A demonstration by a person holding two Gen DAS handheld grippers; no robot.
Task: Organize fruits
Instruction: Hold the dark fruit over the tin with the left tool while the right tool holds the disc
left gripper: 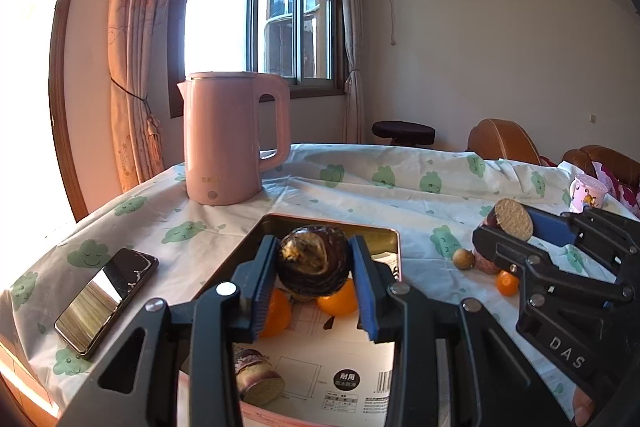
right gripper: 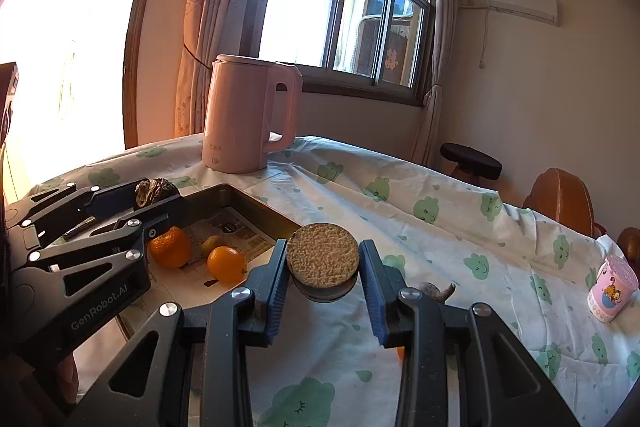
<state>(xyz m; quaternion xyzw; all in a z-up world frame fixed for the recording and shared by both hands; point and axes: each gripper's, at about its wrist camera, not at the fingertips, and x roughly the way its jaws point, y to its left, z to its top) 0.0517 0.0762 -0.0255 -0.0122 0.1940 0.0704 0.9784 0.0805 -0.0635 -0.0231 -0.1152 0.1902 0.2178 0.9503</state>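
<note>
My left gripper (left gripper: 314, 267) is shut on a dark brown wrinkled fruit (left gripper: 314, 263) and holds it above the metal tray (left gripper: 376, 233). In the tray lie two oranges (left gripper: 338, 299) and a cut sugarcane piece (left gripper: 256, 379). My right gripper (right gripper: 323, 263) is shut on another sugarcane piece (right gripper: 323, 255), cut end toward the camera, over the tablecloth just right of the tray (right gripper: 256, 203). In the left wrist view it shows at the right (left gripper: 516, 227). A small brown round fruit (left gripper: 463, 259) and an orange (left gripper: 507, 283) lie on the cloth beneath it.
A pink kettle (left gripper: 232, 139) stands behind the tray. A phone (left gripper: 108, 299) lies left of the tray. A pink cup (right gripper: 612, 287) stands at the right table edge. A brown root-like item (right gripper: 436, 291) lies on the cloth by my right gripper. Chairs stand beyond the table.
</note>
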